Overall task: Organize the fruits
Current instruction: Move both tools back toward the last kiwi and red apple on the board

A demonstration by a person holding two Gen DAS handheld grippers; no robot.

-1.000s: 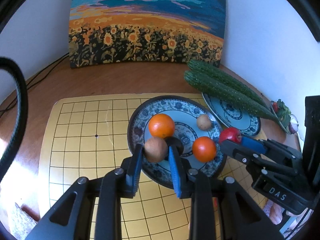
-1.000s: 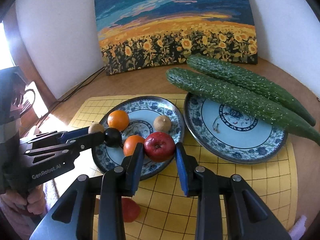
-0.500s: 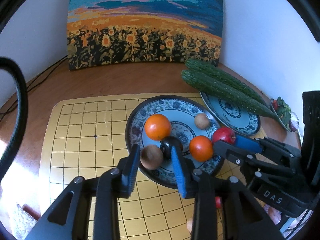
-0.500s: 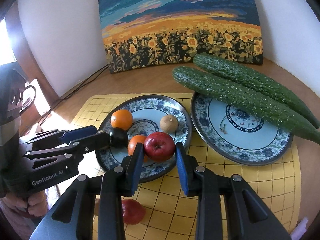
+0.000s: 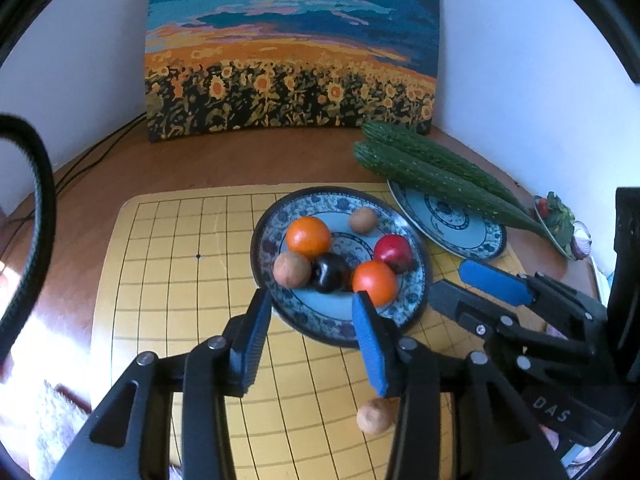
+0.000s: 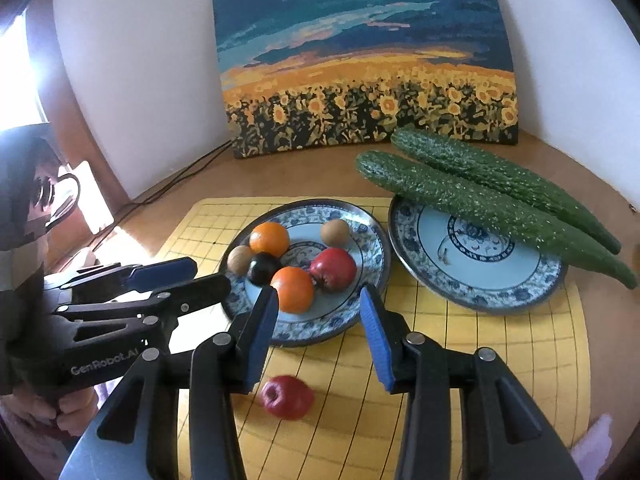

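Now the fruit plate (image 6: 374, 236) carries six pieces: two oranges (image 6: 269, 238), a dark plum (image 6: 262, 268), two small brown fruits (image 6: 335, 232) and a red apple (image 6: 333, 269), which a second ago sat between the fingers of the right tool (image 6: 318, 316) and has since been set down on the plate's right side. Likewise the brown fruit (image 5: 292, 269) at the plate's left edge, earlier pinched by the left tool (image 5: 312, 322), lies released beside the plum. Both tools have drawn back toward the plate's near rim, jaws spread wide with nothing between them.

Off the plate, toward the viewer, a second red apple (image 6: 287, 397) rests on the yellow grid board (image 6: 520, 340), and another brown fruit (image 5: 375, 415) lies there too. Those two look like the remaining work, so the sorting seems mostly done.

To the plate's right stands a second patterned plate (image 6: 472, 276) with two cucumbers (image 6: 480, 204) across it; behind, on the wooden surface (image 6: 304, 168), leans a sunflower painting (image 6: 360, 60).
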